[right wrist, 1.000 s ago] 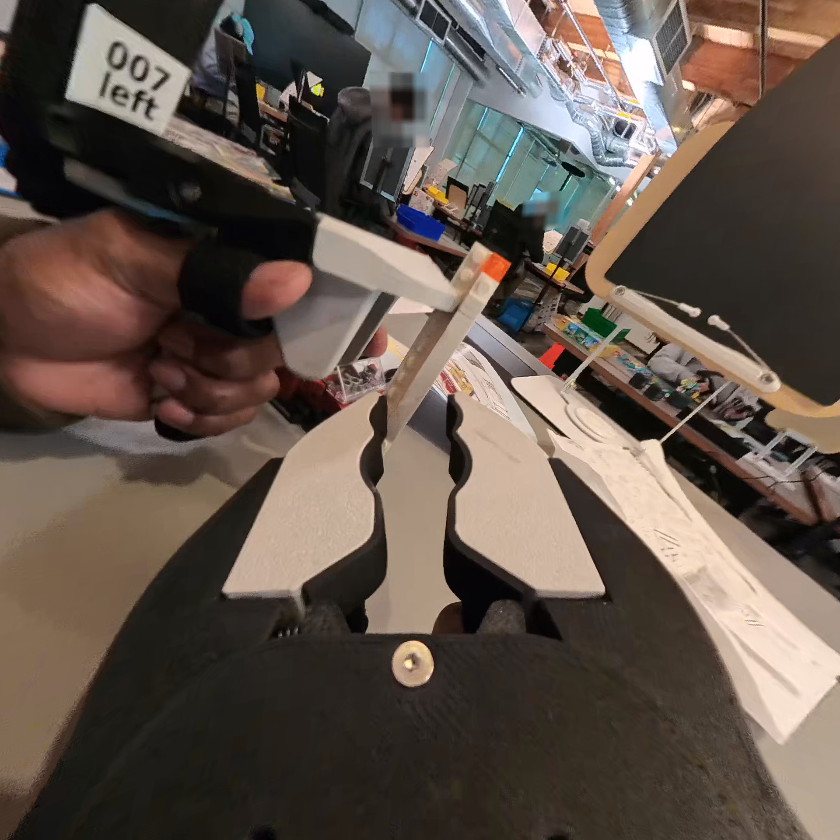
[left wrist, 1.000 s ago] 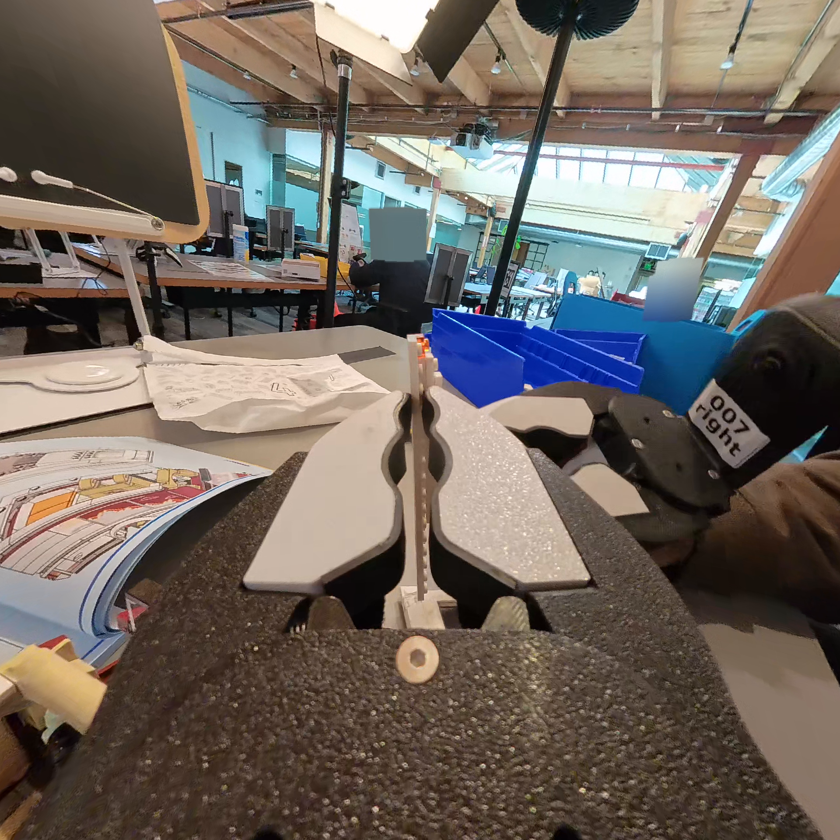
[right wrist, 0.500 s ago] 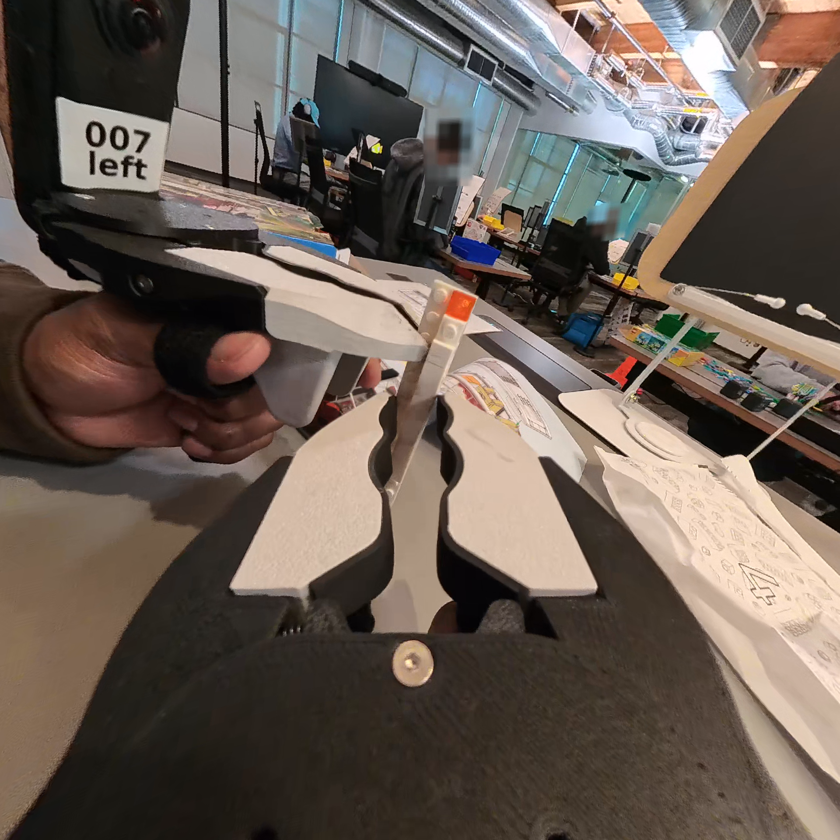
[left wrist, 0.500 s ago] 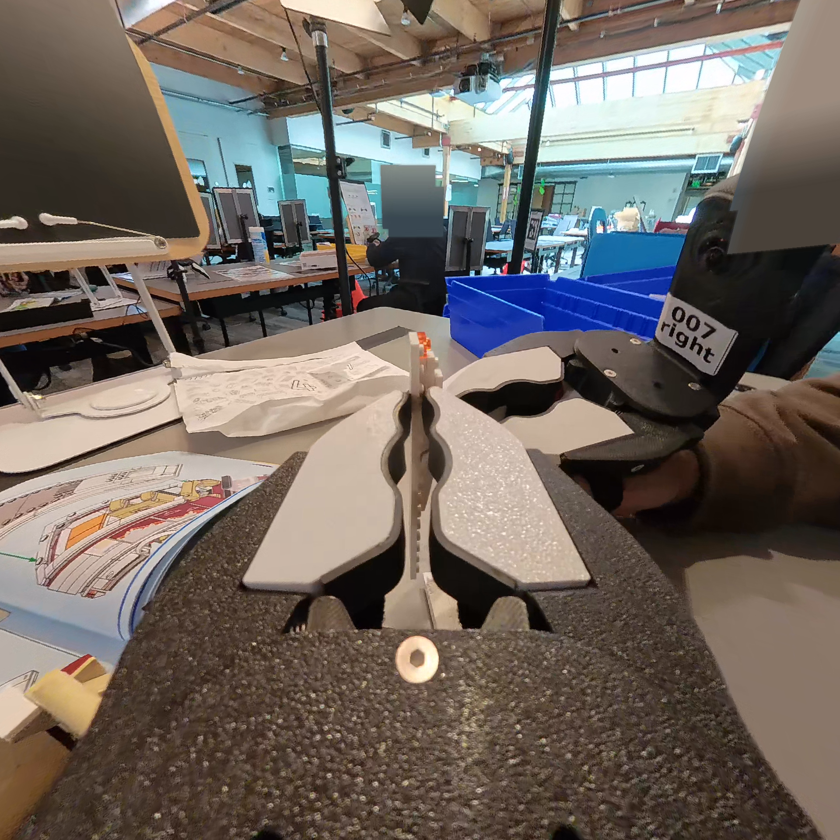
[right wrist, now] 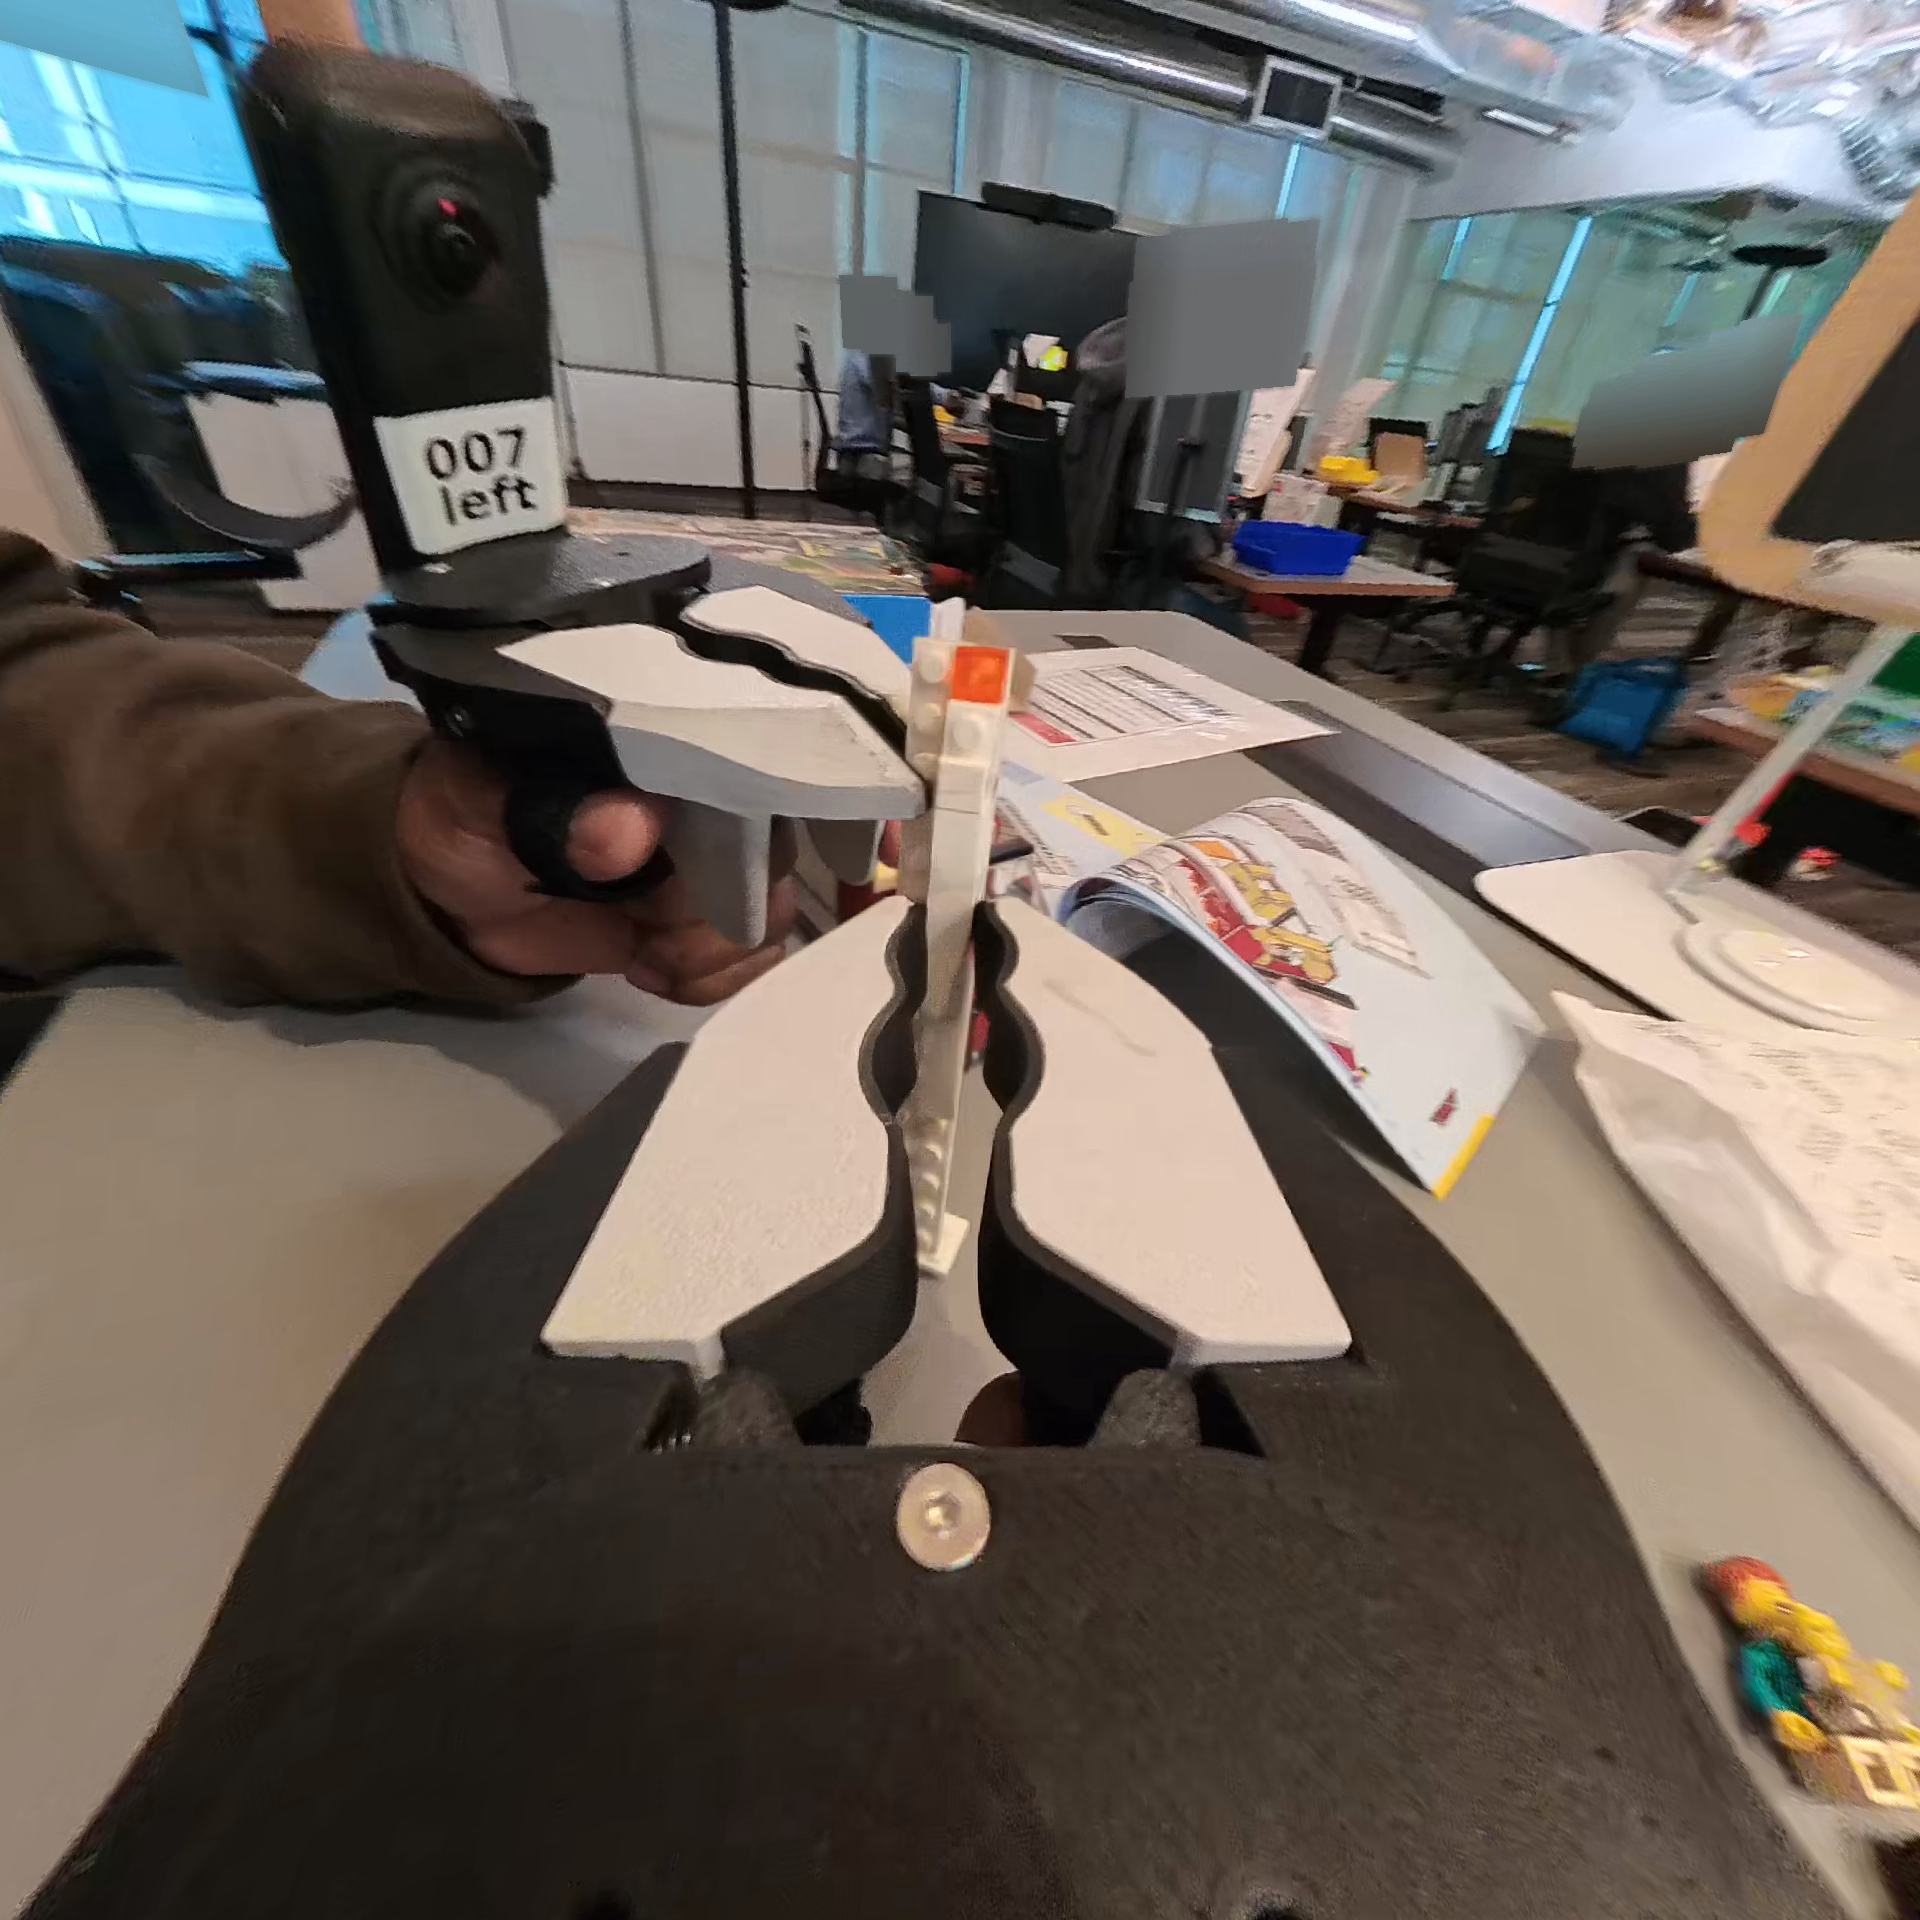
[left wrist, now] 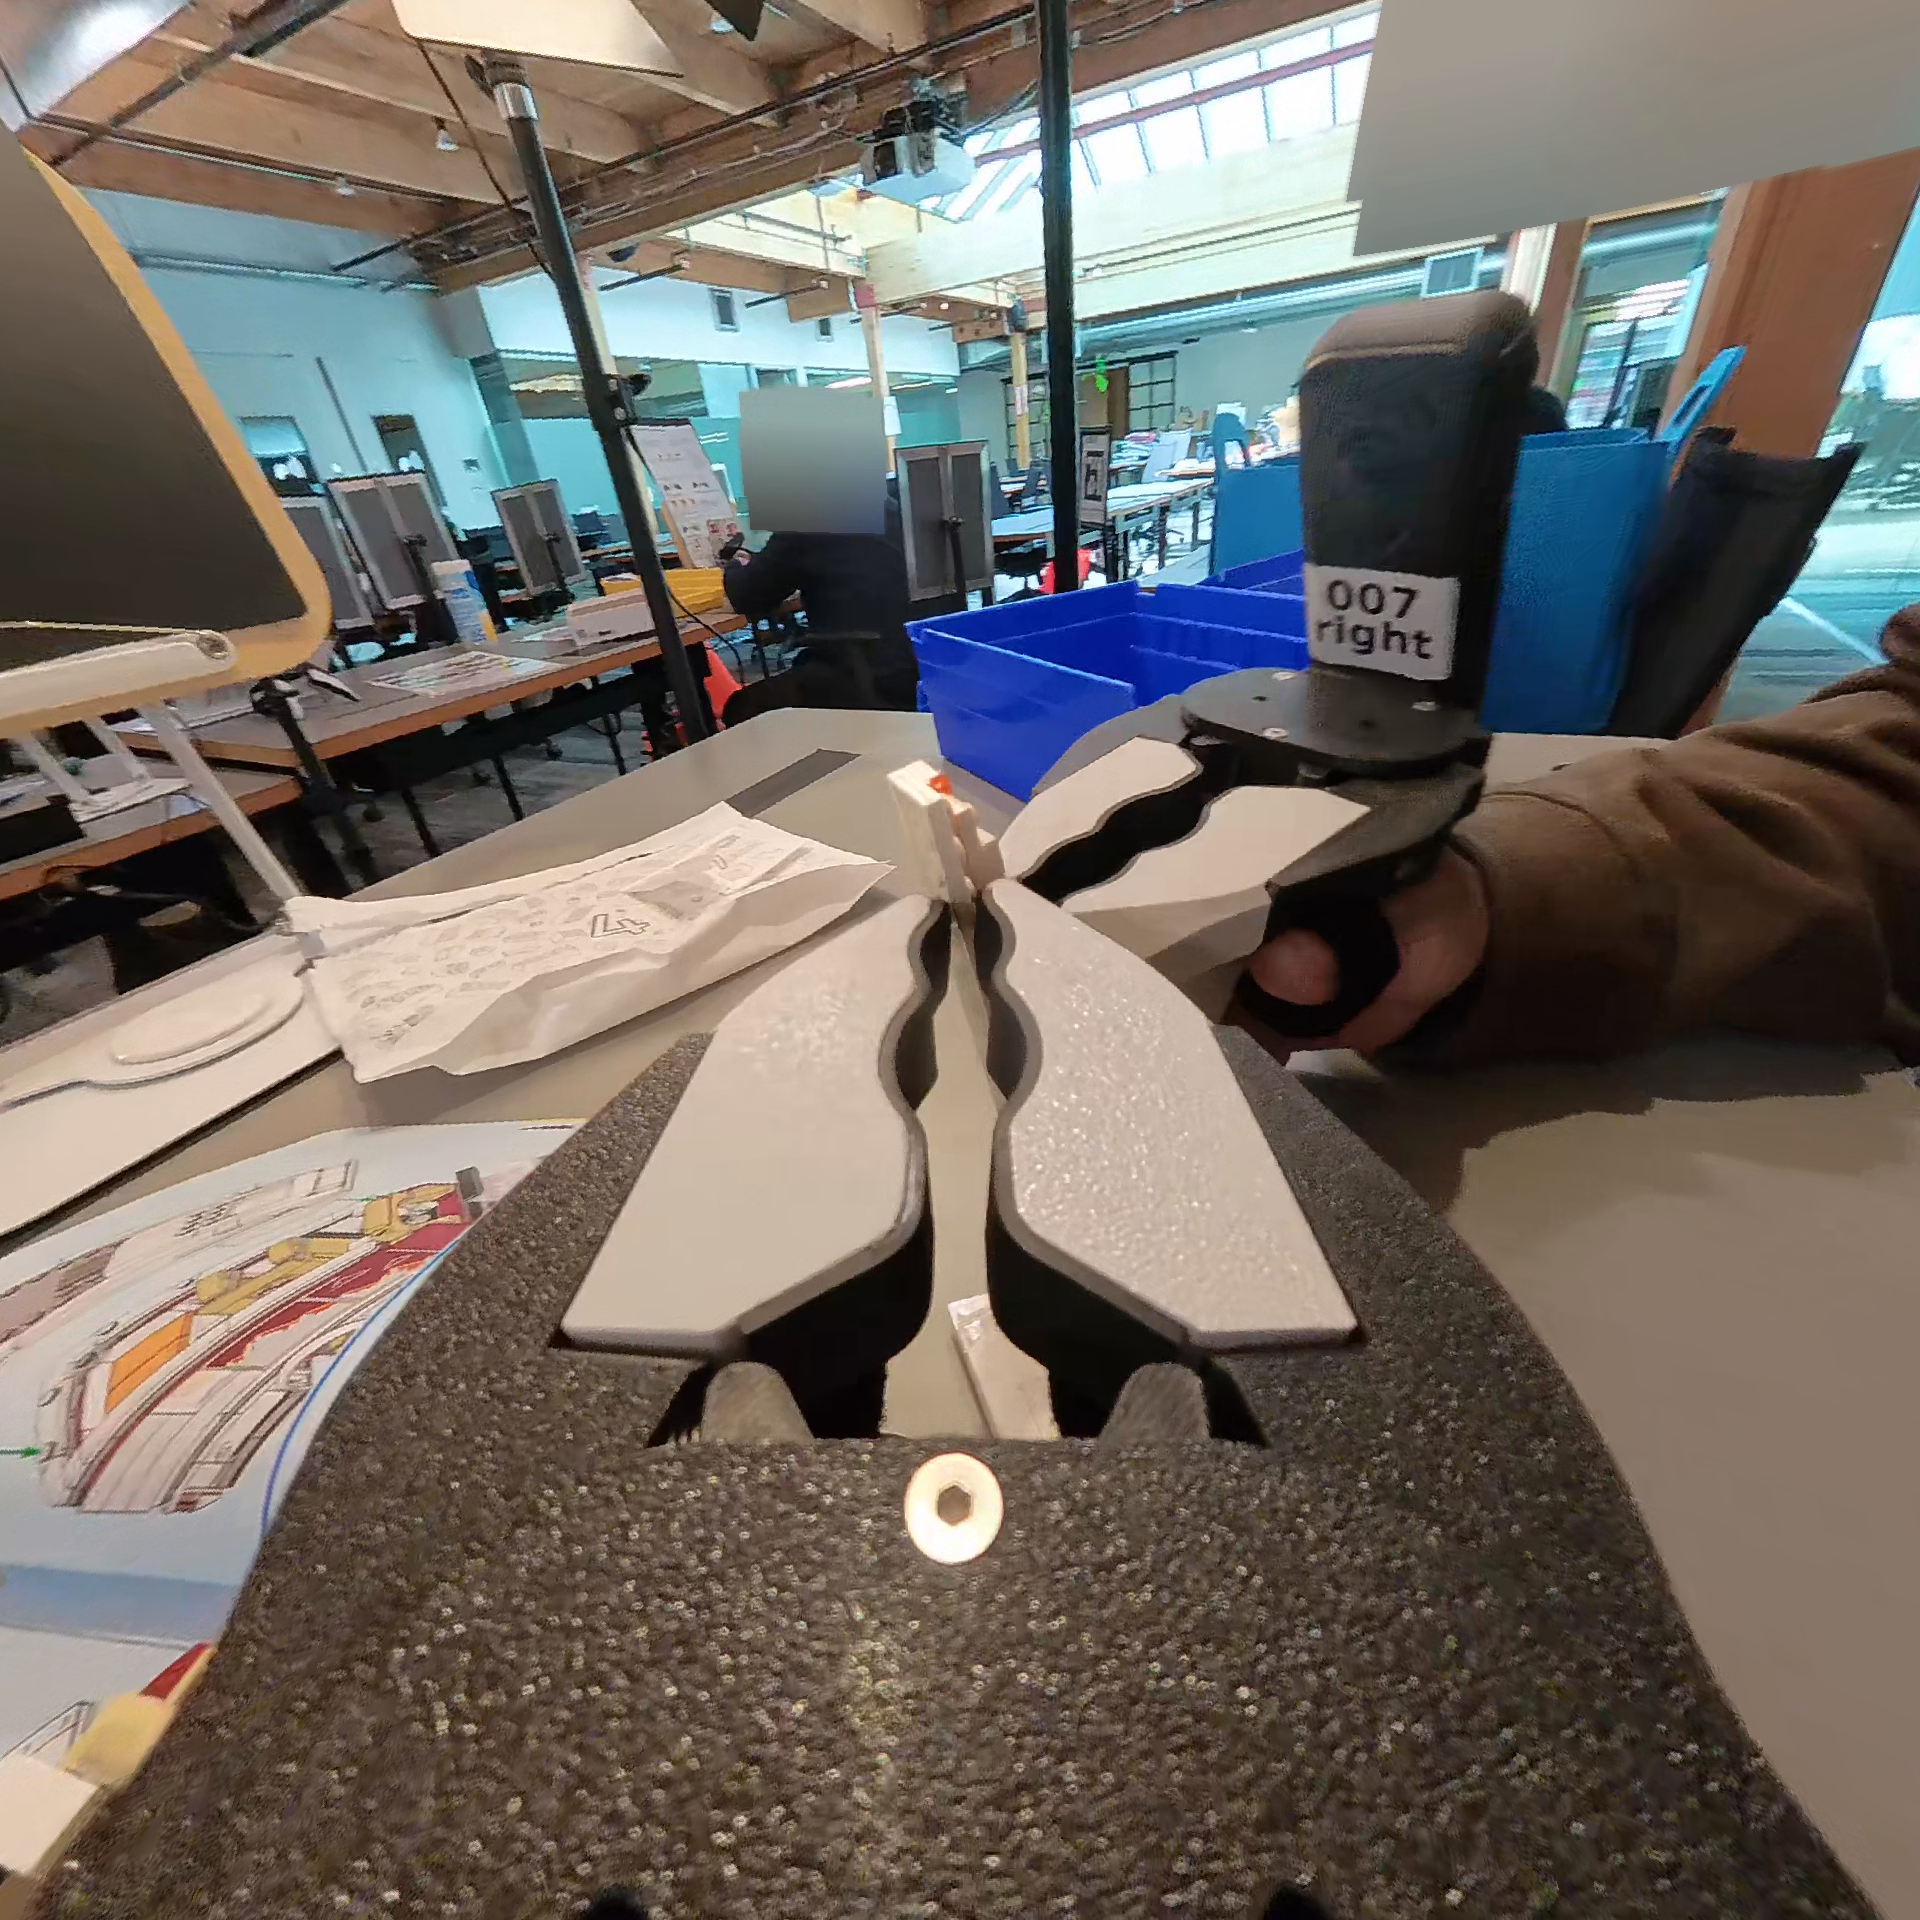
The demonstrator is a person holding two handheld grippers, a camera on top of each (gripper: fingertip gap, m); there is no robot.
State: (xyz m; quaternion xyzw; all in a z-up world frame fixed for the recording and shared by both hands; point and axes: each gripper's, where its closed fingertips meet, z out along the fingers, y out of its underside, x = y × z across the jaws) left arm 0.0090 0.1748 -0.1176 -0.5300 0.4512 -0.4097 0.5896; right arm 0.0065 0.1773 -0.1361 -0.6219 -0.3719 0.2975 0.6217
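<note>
Both tongs, left (left wrist: 961,899) and right (right wrist: 940,914) (each white-labelled), clamp the white brick strip (right wrist: 951,790).

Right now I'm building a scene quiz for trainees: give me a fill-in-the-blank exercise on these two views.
1. The white brick strip carries one small ____ tile at its top.
2. Both the left gripper and the right gripper are shut on the ____.
3. The bins behind the right gripper are ____.
4. An open ____ lies on the table beside the paper bag.

Missing: orange; strip; blue; booklet
</note>
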